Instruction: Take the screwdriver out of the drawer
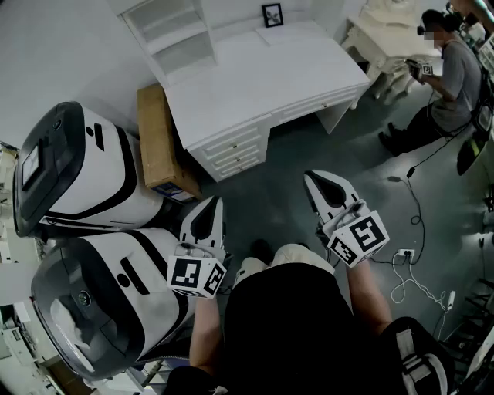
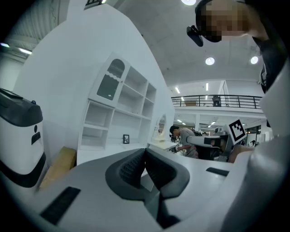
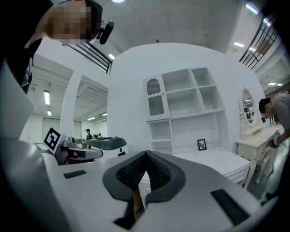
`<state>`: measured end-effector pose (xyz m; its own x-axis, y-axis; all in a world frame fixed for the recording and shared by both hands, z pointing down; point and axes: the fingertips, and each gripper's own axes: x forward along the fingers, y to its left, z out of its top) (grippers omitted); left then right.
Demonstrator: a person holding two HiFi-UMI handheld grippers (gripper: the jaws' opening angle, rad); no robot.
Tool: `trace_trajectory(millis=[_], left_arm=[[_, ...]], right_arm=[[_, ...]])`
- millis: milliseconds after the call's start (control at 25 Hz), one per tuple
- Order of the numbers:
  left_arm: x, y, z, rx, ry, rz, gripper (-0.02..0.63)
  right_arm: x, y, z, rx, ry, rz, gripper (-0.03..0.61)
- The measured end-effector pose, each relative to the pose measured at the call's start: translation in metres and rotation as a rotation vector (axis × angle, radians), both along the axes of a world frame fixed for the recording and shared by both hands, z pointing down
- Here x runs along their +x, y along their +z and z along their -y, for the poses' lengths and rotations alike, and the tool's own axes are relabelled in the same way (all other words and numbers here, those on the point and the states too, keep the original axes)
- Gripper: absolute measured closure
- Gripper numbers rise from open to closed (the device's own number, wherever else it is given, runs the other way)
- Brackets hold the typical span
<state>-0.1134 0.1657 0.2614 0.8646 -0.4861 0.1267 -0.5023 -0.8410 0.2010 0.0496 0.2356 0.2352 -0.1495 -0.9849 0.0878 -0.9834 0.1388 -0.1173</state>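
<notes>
A white desk (image 1: 262, 69) stands ahead of me, and the drawers (image 1: 231, 150) in its front are all closed. No screwdriver shows in any view. My left gripper (image 1: 211, 202) is held out level at the lower left, well short of the desk, shut with nothing in it. In the left gripper view its dark ribbed pads (image 2: 131, 165) meet at the tip of the left gripper (image 2: 145, 152). My right gripper (image 1: 313, 177) is out at the right, also short of the desk. The right gripper (image 3: 146, 154) is shut and empty, and it faces the desk (image 3: 213, 158).
Two rounded white-and-black machines (image 1: 77, 170) (image 1: 100, 301) stand at the left. A cardboard box (image 1: 158, 139) lies beside the desk. A white shelf unit (image 1: 174, 31) and a small picture frame (image 1: 272, 14) sit on the desk's back. Another person (image 1: 451, 85) works at the right. Cables (image 1: 409, 262) lie on the floor.
</notes>
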Motion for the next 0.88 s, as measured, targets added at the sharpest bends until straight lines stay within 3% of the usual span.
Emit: trace_trajectory(millis=[880], left_arm=[[0.016, 0.02, 0.008, -0.048, 0.001, 0.033, 0.591]], right_arm=[[-0.013, 0.012, 0.012, -0.031, -0.058, -0.064, 0.561]])
